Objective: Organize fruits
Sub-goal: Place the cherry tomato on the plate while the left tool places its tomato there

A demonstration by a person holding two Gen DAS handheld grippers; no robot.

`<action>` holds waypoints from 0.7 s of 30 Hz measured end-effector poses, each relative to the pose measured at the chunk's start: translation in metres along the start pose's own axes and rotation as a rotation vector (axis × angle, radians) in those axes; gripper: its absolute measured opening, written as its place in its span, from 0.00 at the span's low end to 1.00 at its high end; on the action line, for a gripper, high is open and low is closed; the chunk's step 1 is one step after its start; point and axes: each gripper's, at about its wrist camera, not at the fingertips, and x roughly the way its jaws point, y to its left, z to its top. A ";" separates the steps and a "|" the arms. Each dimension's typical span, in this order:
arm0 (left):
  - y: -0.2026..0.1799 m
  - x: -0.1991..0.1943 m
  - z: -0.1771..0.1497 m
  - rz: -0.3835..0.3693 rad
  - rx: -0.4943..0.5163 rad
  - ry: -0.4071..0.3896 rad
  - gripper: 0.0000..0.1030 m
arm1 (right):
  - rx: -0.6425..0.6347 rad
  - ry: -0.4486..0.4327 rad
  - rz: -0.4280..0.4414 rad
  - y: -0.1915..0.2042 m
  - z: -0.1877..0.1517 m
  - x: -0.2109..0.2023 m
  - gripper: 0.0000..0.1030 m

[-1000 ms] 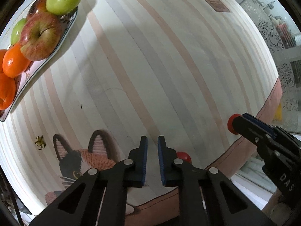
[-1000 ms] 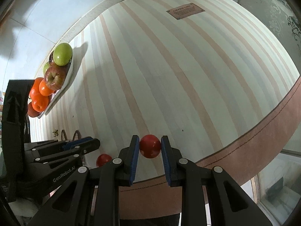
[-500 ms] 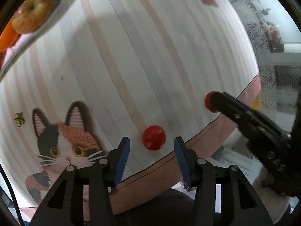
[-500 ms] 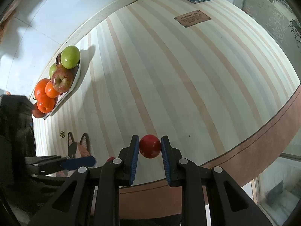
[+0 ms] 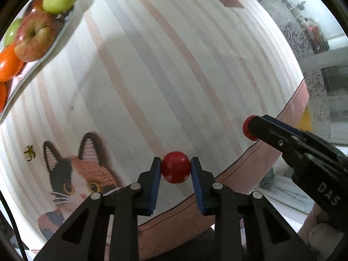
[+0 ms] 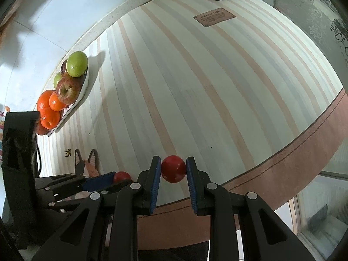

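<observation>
The worktop (image 6: 217, 91) carries a striped cloth with a cat motif (image 5: 71, 169) near its front edge. At its far left corner stands the fruit tray (image 6: 83, 87), already piled with 2 green apples (image 6: 77, 64), a red-streaked apple (image 6: 68, 91) and several oranges (image 6: 49, 111), so little free room shows on it.

Left tongs (image 5: 176, 170): the jaws have just closed, and the blue pads (image 5: 155, 176) now press both sides of a small red fruit (image 5: 175, 170) above the cloth beside the cat motif. Whether it has cleared the cloth cannot be told.

Right tongs (image 6: 173, 169): closed on a second small red fruit (image 6: 173, 168), held above the front edge of the cloth, near the left pair.

Step in hand, as judged: both red fruits are gripped and pickup is complete; carriage to the tray has not begun. The next move calls for carrying each fruit across the cloth to the far left corner, 1 pair of tongs at a time so that they do not cross, and for lowering each into a gap between the piled fruits before release, since a round fruit set on top would probably roll off.
</observation>
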 end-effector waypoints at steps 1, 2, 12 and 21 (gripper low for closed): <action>0.005 -0.004 -0.002 -0.004 -0.011 -0.012 0.24 | -0.004 -0.001 0.001 0.001 0.001 -0.001 0.25; 0.010 -0.009 -0.003 -0.003 -0.024 -0.024 0.24 | -0.006 -0.004 0.002 0.001 0.001 -0.002 0.25; 0.085 -0.075 -0.019 -0.061 -0.215 -0.156 0.24 | -0.069 0.010 0.125 0.048 0.005 0.002 0.25; 0.196 -0.136 -0.003 -0.083 -0.410 -0.255 0.24 | -0.198 0.003 0.333 0.163 0.034 0.031 0.25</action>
